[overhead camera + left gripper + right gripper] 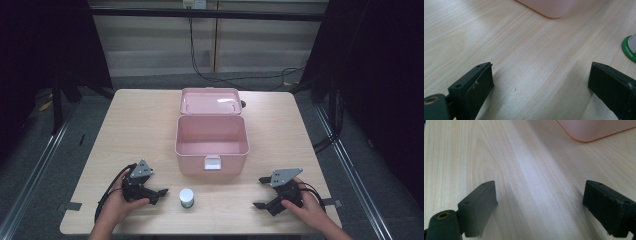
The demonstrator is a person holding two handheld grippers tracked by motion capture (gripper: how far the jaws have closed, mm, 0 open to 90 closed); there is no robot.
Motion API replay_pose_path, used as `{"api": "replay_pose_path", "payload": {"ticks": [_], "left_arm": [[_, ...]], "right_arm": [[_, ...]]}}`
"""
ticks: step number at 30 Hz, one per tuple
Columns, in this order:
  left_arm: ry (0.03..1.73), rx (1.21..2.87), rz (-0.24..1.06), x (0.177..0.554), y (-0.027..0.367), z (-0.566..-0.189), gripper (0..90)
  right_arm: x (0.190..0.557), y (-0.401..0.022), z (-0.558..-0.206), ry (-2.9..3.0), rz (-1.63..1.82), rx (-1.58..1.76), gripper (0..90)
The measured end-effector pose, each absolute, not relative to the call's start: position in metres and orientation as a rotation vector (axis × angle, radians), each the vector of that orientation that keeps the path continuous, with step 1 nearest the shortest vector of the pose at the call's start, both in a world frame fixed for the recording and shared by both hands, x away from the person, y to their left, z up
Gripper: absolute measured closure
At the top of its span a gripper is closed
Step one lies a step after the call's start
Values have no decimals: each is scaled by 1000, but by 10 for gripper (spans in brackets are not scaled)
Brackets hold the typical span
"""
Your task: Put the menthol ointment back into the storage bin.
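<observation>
The small white jar stands upright near the front edge of the surface, about at its middle, just in front of the open pink box. The left claw lies close beside the jar and its jaws stand wide apart with nothing between them. In the left gripper view the green-rimmed base of the jar shows at the right edge, near the tip of one jaw but not touching it. The right claw rests near the front right corner, well apart from the jar, and it is also wide and empty.

I judge the jar to be light and stiff, probably plastic, with a smooth round wall that may slip. The best hold seems to be across the middle of its body, with the jaws on two opposite sides, so it does not tip or roll out.

The box is empty inside, and its lid leans back toward the far edge. Its front wall with a white latch rises between the jar and the inside, so the jar would need to be lifted over it.
</observation>
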State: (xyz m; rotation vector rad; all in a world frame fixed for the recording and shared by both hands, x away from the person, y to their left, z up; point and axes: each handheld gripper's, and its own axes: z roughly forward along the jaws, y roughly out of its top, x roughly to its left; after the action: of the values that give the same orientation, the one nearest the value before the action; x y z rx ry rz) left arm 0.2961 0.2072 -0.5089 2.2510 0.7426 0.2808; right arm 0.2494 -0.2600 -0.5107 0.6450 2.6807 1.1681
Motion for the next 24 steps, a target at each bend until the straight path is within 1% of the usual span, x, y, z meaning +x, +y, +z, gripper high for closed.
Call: {"api": "replay_pose_path", "payload": {"ticks": [5,6,7,8,9,11,13,14,17,18,19,20,24], "left_arm": [[752,2244,281,294,211,-508,79],[776,2266,260,293,212,-504,100],[776,2266,260,293,212,-504,144],[781,2285,257,292,213,-501,144],[794,2319,246,291,212,-498,180],[814,2376,222,288,209,-492,184],[777,2440,209,286,204,-488,197],[780,2483,181,284,198,-482,209],[769,2508,161,282,193,-476,219],[756,2537,133,281,188,-471,231],[756,2537,133,281,188,-471,238],[752,2575,103,280,183,-469,239],[724,2631,55,278,174,-463,245]], "right_arm": [[249,-260,-511,2681,1168,645,112],[249,-260,-511,2681,1168,644,112],[249,-260,-511,2681,1168,644,112],[249,-260,-511,2680,1168,645,112],[249,-260,-511,2681,1168,645,112],[249,-260,-511,2681,1166,647,112],[249,-260,-511,2681,1166,648,112],[249,-260,-511,2681,1167,647,112],[249,-260,-511,2681,1166,647,112],[249,-260,-511,2682,1166,647,112],[249,-260,-511,2682,1166,647,112],[249,-260,-511,2682,1166,647,112],[249,-260,-511,2682,1166,649,112]]}}
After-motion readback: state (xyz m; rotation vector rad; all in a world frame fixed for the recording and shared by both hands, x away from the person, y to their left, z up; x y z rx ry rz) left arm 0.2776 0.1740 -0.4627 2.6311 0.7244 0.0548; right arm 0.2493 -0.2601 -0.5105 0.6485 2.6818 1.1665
